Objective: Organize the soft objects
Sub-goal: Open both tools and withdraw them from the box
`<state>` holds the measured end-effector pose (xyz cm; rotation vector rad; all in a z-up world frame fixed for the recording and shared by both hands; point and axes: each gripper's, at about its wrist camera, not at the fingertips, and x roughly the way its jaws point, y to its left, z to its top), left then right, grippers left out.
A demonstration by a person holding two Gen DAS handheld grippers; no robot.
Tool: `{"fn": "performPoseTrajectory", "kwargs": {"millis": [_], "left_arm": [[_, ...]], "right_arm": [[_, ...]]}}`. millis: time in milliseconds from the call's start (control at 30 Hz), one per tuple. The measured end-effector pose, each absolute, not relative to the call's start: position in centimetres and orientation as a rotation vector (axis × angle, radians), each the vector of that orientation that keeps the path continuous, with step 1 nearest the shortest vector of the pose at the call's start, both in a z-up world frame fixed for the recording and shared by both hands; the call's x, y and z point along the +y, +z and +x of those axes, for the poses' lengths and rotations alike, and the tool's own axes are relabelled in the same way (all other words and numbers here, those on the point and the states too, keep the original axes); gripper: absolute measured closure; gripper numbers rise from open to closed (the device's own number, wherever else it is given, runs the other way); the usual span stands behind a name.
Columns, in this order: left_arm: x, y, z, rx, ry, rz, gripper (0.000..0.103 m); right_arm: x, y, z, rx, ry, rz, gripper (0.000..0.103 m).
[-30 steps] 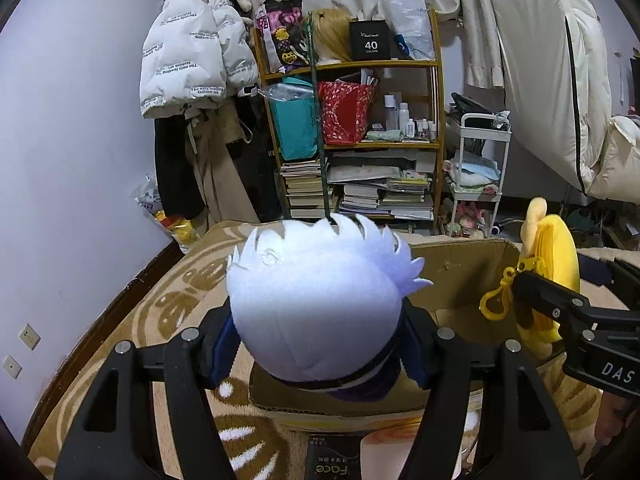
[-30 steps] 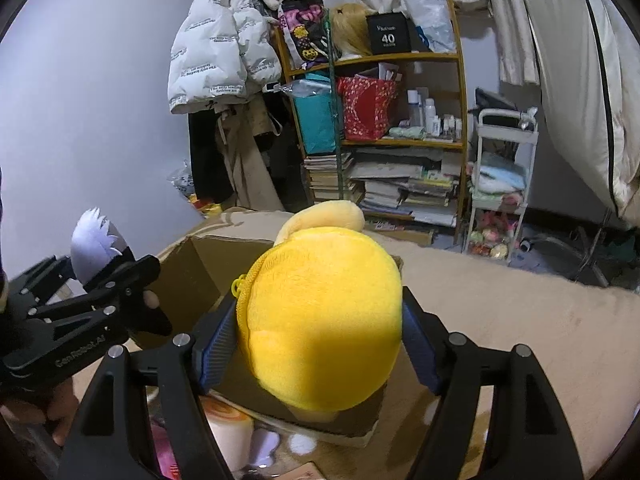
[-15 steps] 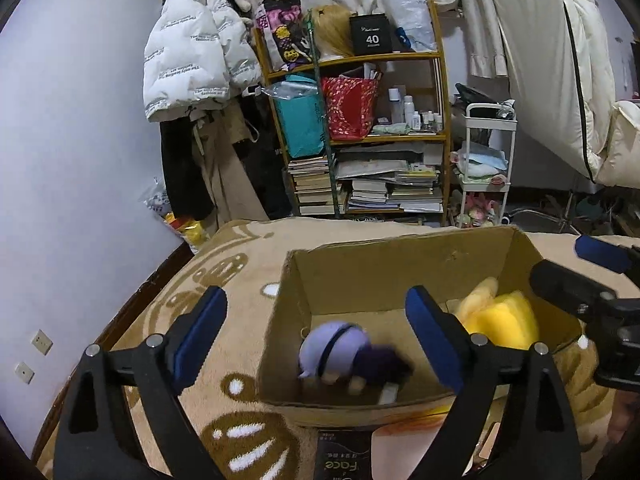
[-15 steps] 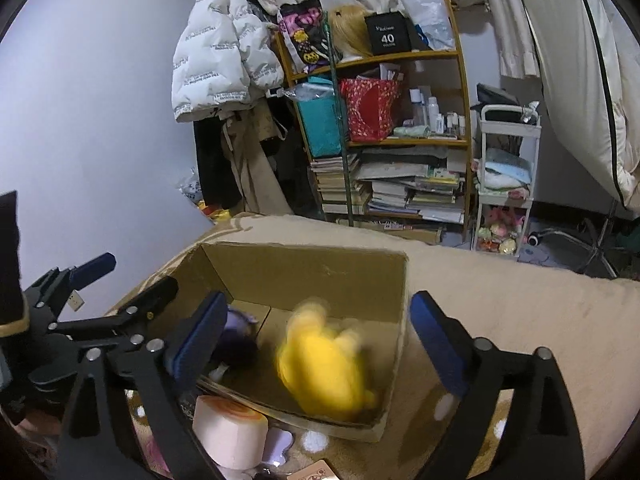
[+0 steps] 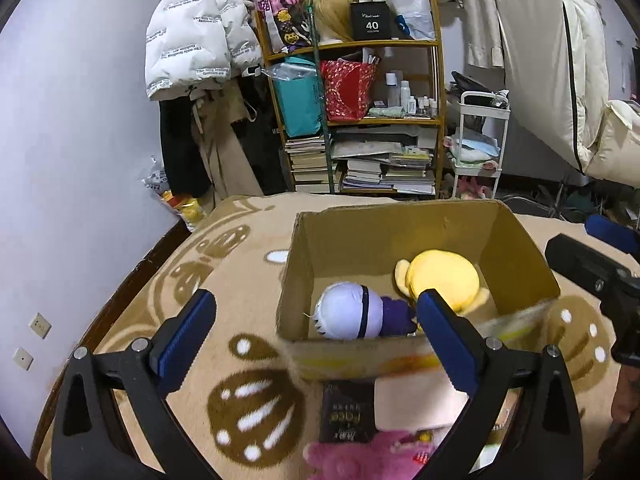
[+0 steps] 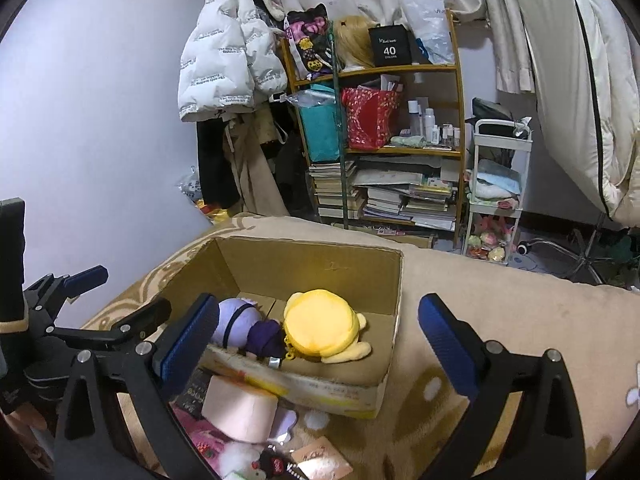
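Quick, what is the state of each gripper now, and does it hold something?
Left gripper: open, jaws just opened, holding nothing.
Right gripper: open, jaws just opened, holding nothing.

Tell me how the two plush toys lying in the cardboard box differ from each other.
The yellow plush is one bright colour all over; the white-haired doll has a pale head crossed by a dark band and a dark purple body. The yellow plush is round and flattish, with stubby limbs at its edge; the doll is longer, a ball head joined to a small body. The yellow plush lies nearer the box's right wall in the left wrist view, the doll nearer the left wall. Both rest touching on the cardboard box floor.
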<state>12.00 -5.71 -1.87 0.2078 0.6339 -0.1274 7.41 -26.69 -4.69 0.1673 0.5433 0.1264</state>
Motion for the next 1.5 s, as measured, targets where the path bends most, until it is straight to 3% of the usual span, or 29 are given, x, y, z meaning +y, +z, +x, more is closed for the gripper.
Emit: {"fn": "performPoseTrajectory", "kwargs": {"millis": [733, 1500], "left_arm": [[-1.2, 0.9, 1.8, 0.723, -0.164, 0.153, 0.003], [-3.1, -4.6, 4.7, 0.930, -0.226, 0.212, 0.003]], "right_arm": [[-24.7, -2.3, -1.2, 0.626, 0.126, 0.204, 0.000], [-23.9, -7.9, 1.3, 0.832, 0.108, 0.302, 0.000]]}}
